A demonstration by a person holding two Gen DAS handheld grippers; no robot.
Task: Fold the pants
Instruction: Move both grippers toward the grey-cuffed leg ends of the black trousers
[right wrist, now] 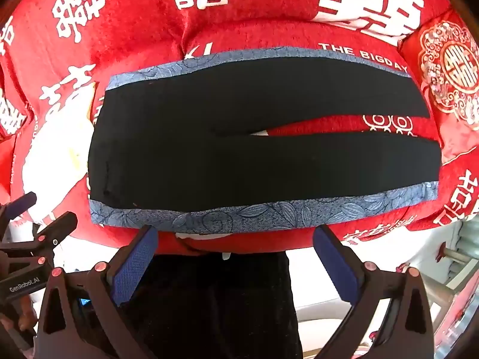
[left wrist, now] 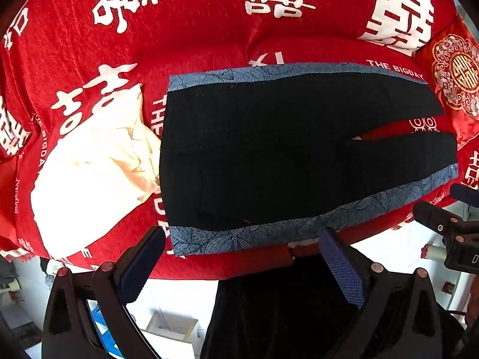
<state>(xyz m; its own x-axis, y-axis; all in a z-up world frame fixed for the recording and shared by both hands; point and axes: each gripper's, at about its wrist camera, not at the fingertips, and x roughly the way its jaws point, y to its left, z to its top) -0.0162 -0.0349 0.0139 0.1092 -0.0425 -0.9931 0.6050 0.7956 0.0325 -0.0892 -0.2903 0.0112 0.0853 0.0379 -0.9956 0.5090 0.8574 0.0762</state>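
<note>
Hovering wide-open and empty, left gripper (left wrist: 239,269) and right gripper (right wrist: 236,266) beside the near hem of pants (right wrist: 239,155) lying flat, unfolded on the bed (right wrist: 239,27); every fold left.

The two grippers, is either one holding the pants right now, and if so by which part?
Nothing is held. The left gripper and the right gripper both hang open above the near edge of the black pants, which lie flat on the red bedspread.
</note>
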